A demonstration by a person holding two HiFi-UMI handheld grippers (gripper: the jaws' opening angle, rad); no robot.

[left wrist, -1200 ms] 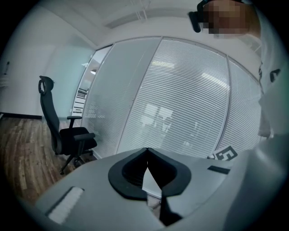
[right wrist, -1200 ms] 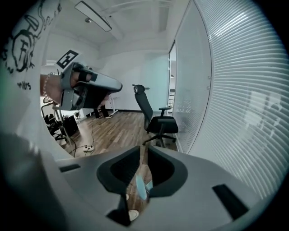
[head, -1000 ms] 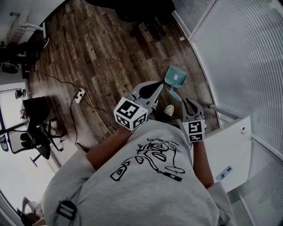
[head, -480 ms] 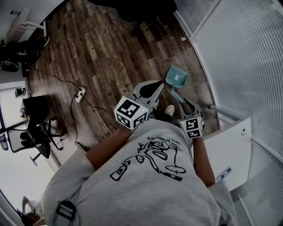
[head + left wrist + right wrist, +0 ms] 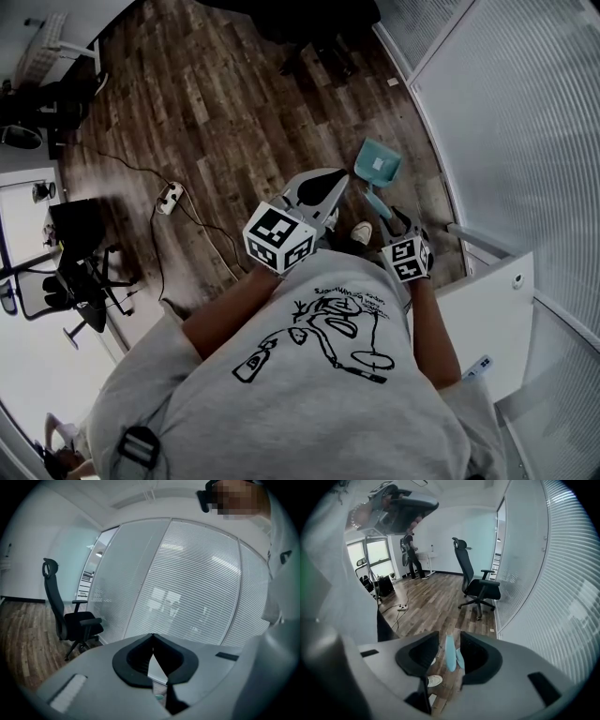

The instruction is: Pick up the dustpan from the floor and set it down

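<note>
Teal plastic dustpan (image 5: 377, 167), flat scoop w/ slim handle (image 5: 450, 652), sits on dark wood-plank floor (image 5: 225, 103) near ribbed glass wall (image 5: 525, 141). Pale patch in the scoop, can't tell what. Right gripper (image 5: 397, 217): jaws opening, handle between them, pads not pressing. Left gripper (image 5: 323, 186): jaws tip-to-tip, nothing in them.

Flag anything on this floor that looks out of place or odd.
A teal dustpan sits out on the wooden floor by the glass wall, its handle between the opening jaws of the right gripper. A power strip with its cable trails loose across the floor. Nothing looks spilled or broken.
</note>
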